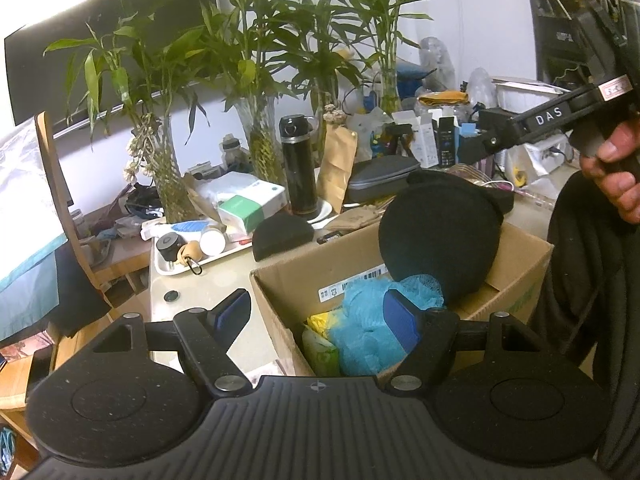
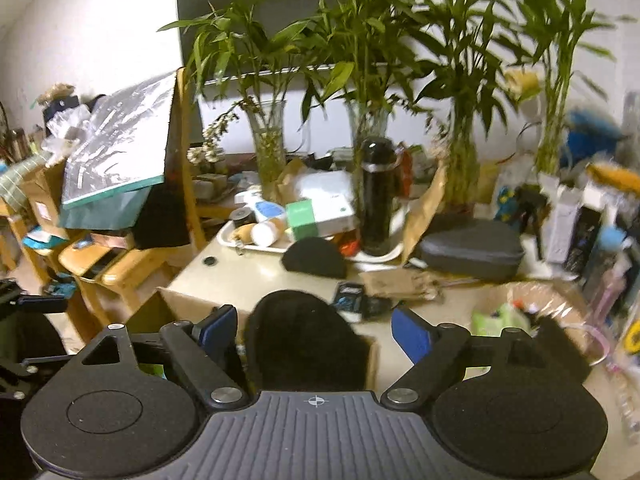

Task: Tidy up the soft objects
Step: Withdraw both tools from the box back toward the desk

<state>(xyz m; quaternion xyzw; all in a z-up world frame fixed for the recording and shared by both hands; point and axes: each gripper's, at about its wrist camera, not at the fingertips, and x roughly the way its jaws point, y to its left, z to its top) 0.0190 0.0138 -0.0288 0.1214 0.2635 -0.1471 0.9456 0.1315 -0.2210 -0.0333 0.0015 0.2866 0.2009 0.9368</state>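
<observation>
Left gripper (image 1: 320, 312) is right up front, jaws spread wide over the near wall of the cardboard box (image 1: 516, 256), gripping nothing. The box sits on the cluttered surface (image 1: 212, 280). Black beanie (image 1: 440, 236) is propped on the box's far edge, blue mesh pouf (image 1: 360, 320) down inside. Right gripper (image 2: 312, 332) has its jaws apart around the beanie, not pressing it.

Black hat (image 1: 440, 236), blue mesh sponge (image 1: 368, 320), brown box (image 1: 520, 264)
</observation>
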